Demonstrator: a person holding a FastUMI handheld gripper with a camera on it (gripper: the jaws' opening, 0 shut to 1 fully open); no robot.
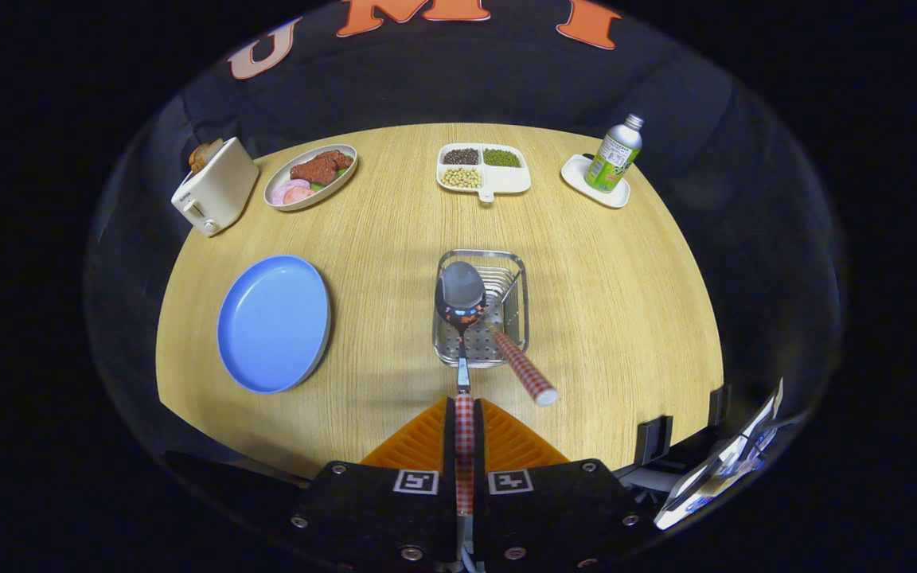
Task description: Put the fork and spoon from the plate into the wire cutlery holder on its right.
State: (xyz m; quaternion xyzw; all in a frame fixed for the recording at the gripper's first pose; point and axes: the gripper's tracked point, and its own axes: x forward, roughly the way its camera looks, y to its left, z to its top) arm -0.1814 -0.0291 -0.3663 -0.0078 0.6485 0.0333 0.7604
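My gripper [465,426] is shut on the checked handle of the spoon [459,296], both fingers pressing its sides. The spoon points straight ahead, its bowl hanging over the near left part of the wire cutlery holder [506,267]. A second checked handle, the fork's [524,369], leans out of the holder toward me and to the right; its head is hidden inside the wire. The blue plate [273,322] lies bare on the table, left of the holder.
Along the far side of the round wooden table [618,318] stand a white toaster [214,191], an oval dish of meat [311,175], a divided tray of beans [482,169] and a bottle [616,153] on a small white tray.
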